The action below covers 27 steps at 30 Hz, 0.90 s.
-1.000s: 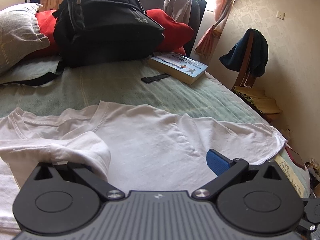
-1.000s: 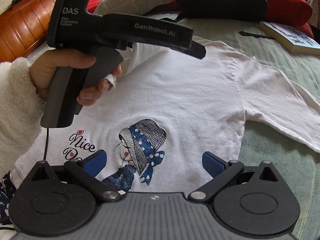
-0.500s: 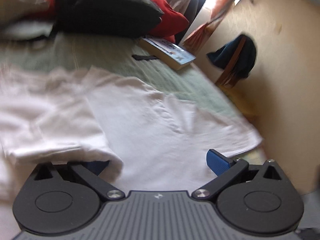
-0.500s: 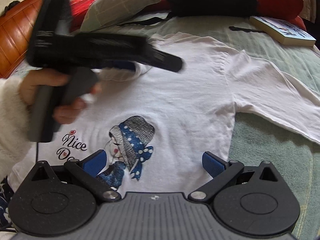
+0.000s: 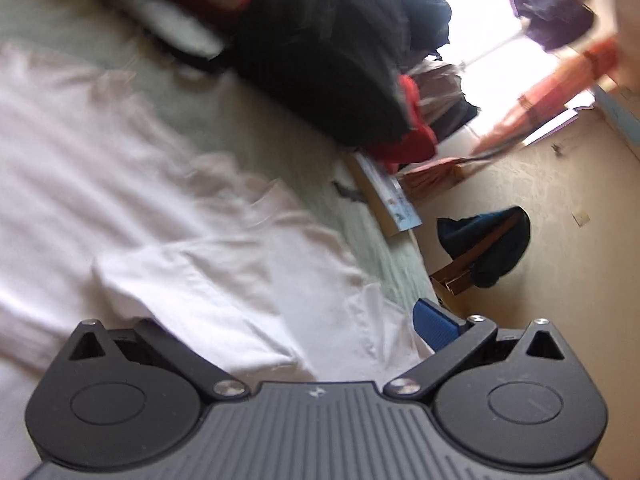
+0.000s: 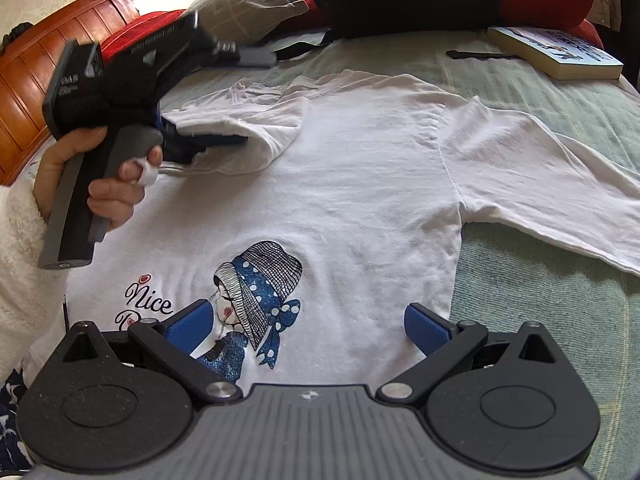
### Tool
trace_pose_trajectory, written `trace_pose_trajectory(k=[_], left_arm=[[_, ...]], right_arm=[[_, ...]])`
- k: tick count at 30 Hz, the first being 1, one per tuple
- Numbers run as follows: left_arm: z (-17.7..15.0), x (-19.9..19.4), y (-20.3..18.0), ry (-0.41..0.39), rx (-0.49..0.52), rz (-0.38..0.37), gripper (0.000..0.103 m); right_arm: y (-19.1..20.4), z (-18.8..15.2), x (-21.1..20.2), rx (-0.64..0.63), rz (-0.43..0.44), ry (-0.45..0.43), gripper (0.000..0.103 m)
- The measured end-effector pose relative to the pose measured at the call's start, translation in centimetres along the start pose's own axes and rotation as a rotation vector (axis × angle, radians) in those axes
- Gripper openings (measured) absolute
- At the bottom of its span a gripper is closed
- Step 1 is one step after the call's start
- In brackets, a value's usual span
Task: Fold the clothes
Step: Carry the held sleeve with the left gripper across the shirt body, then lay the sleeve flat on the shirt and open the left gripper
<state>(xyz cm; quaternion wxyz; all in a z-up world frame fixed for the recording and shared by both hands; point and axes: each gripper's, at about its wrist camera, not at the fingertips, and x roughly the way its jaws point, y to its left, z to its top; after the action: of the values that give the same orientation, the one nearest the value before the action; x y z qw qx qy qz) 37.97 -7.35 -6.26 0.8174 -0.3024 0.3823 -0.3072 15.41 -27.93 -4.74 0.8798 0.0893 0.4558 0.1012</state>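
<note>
The left tongs (image 6: 212,140), tilted in a hand (image 6: 100,184) at 9 o'clock of the right wrist view, are draped in a folded-over sleeve (image 6: 248,128) of the white T-shirt (image 6: 360,184); whether they pinch it I cannot tell, one finger being hidden under cloth. The right tongs (image 6: 308,324) hover wide open over the shirt's print, holding nothing. The shirt lies spread on the bed (image 6: 540,320). The left wrist view is motion-blurred, its backpack (image 5: 332,64) at 12 o'clock smeared

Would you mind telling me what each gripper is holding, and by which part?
The left gripper holds the white T-shirt by its sleeve, folded over the chest. The right gripper is open, holding nothing.
</note>
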Motion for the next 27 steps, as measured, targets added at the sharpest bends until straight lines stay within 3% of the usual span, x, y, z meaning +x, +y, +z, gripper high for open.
trace_pose_trajectory(k=[3, 6, 10, 16, 22, 27], left_arm=[[-0.3, 0.3, -2.5, -0.026, 0.139, -0.024, 0.102], [-0.8, 1.3, -4.3, 0.017, 0.233, -0.076, 0.102], [-1.5, 2.2, -5.4, 0.094, 0.281, -0.127, 0.102], [-1.4, 2.9, -7.0, 0.123, 0.327, -0.170, 0.102], [-1.1, -1.1, -5.8, 0.100, 0.407, -0.066, 0.102], [-0.9, -7.1, -2.3, 0.011, 0.544, 0.176, 0.102]], right_arm=[[-0.1, 0.0, 0.1, 0.007, -0.001, 0.001, 0.103], [-0.1, 0.0, 0.0, 0.005, -0.003, 0.003, 0.103], [-0.2, 0.0, -0.1, 0.012, -0.013, 0.003, 0.103], [-0.2, 0.0, -0.2, 0.024, -0.028, -0.001, 0.103], [-0.3, 0.2, -0.5, 0.020, -0.039, -0.013, 0.103], [-0.2, 1.1, -0.6, 0.006, -0.040, -0.034, 0.103]])
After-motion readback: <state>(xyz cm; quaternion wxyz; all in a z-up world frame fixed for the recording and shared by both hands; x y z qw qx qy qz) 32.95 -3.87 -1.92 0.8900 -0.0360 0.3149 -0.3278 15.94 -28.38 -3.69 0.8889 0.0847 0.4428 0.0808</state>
